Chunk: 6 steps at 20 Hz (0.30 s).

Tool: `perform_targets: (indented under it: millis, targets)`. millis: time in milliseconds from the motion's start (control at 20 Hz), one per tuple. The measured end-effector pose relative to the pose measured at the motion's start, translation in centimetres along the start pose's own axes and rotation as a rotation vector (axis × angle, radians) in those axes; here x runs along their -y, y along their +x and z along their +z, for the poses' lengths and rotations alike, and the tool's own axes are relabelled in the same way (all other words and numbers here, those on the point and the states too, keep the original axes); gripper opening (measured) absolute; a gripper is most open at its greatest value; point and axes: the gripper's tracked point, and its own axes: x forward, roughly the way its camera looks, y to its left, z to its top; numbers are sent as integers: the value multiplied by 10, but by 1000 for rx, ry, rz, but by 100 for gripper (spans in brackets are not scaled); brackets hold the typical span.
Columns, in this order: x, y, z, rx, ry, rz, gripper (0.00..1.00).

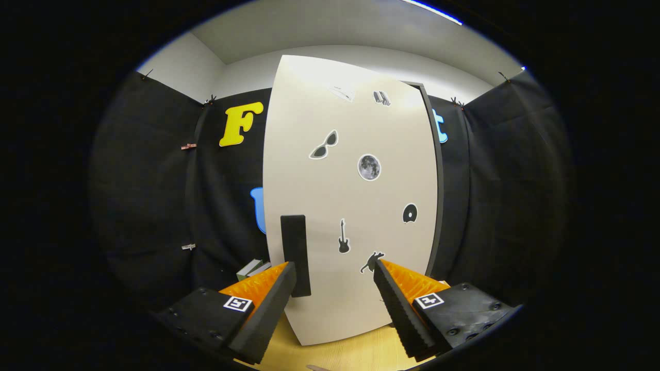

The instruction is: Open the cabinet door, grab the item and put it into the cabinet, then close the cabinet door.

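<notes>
While our gripper (335,281) stands spread before the stiff, light cabinet door (356,206), we judge its dark handle (295,252) near the door's left edge the best hold.

Cabinet door (356,206) stands just beyond parted tongs (334,270); handle (295,255) left.

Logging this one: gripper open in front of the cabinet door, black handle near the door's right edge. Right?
Not quite. The gripper view shows the handle near the door's left edge, just ahead of the left finger. The gripper is open in front of the door.
</notes>
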Motion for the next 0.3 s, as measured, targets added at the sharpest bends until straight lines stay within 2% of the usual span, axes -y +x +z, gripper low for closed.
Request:
perform_targets:
  millis: [300]
  targets:
    - [12,-8,4,17,-8,1,98]
